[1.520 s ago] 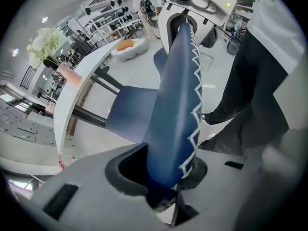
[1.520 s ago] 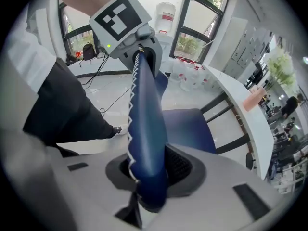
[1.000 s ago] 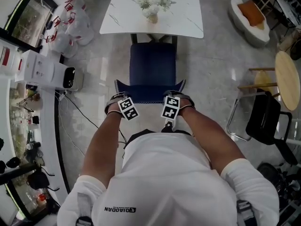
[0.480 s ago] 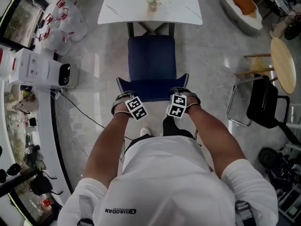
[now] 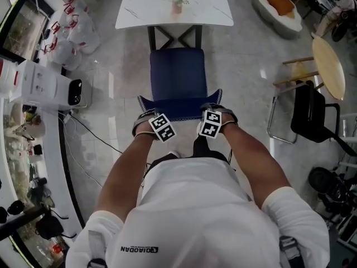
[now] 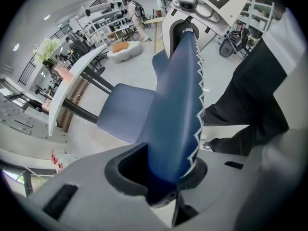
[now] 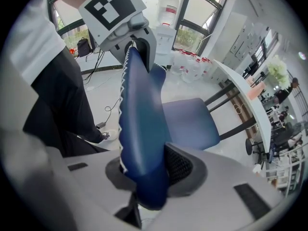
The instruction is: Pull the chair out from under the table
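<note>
Left gripper (image 6: 166,177) and right gripper (image 7: 144,177) each clamped on the top edge of the chair (image 5: 177,74) back, 1 per end; its seat points ahead at the table (image 5: 139,10), so the pull should run straight back toward the person.

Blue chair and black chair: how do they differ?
The blue chair faces the white table; the black chair stands aside at the right. The left gripper and right gripper clamp the blue chair's backrest; no gripper touches the black chair. Both stand upright.
</note>
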`<action>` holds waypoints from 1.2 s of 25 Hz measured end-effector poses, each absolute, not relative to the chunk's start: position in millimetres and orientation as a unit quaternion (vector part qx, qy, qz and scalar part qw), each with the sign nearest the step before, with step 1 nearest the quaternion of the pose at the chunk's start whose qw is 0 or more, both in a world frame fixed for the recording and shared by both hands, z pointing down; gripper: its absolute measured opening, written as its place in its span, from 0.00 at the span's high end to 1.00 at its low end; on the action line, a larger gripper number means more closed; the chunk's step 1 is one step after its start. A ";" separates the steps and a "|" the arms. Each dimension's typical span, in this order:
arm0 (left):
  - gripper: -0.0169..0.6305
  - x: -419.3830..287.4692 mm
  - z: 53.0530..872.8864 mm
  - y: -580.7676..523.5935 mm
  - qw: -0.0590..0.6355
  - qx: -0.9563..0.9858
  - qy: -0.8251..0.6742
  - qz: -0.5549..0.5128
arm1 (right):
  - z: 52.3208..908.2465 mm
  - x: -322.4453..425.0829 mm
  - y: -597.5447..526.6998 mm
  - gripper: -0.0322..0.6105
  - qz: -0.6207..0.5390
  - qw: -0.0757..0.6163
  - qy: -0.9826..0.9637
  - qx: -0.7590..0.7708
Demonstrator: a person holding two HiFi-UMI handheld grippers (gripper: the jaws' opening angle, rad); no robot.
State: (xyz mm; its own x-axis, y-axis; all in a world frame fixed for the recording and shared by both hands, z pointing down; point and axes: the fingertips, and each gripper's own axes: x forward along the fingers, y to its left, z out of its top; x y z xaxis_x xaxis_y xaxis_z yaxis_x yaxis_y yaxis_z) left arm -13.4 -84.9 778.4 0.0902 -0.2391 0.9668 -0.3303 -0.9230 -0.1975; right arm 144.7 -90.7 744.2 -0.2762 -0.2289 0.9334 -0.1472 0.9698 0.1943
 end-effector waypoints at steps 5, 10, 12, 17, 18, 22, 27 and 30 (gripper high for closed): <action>0.79 -15.8 779.5 -56.9 0.039 0.741 -0.182 0.646 | 744.8 142.0 -63.9 0.79 -0.030 0.595 -0.793 0.129; 0.79 -22.7 778.9 -30.2 0.034 0.743 -0.174 0.645 | 744.7 135.6 -35.2 0.78 -0.028 0.601 -0.786 0.140; 0.78 -24.2 779.4 -21.2 0.033 0.744 -0.175 0.644 | 745.1 134.6 -26.0 0.78 -0.028 0.605 -0.783 0.144; 0.78 -23.2 778.1 0.2 0.034 0.750 -0.171 0.639 | 744.5 135.1 -6.0 0.78 -0.021 0.612 -0.775 0.156; 0.78 -22.3 777.3 4.0 0.035 0.751 -0.170 0.637 | 743.7 135.9 -2.9 0.78 -0.020 0.613 -0.774 0.158; 0.78 -19.4 775.1 17.4 0.040 0.755 -0.162 0.635 | 741.1 138.0 8.9 0.77 -0.014 0.614 -0.773 0.159; 0.78 -17.0 770.7 28.4 0.045 0.754 -0.162 0.635 | 736.4 140.8 19.9 0.76 -0.006 0.612 -0.773 0.166; 0.78 -14.1 768.3 33.8 0.048 0.753 -0.162 0.636 | 734.4 144.2 24.9 0.76 -0.001 0.612 -0.773 0.167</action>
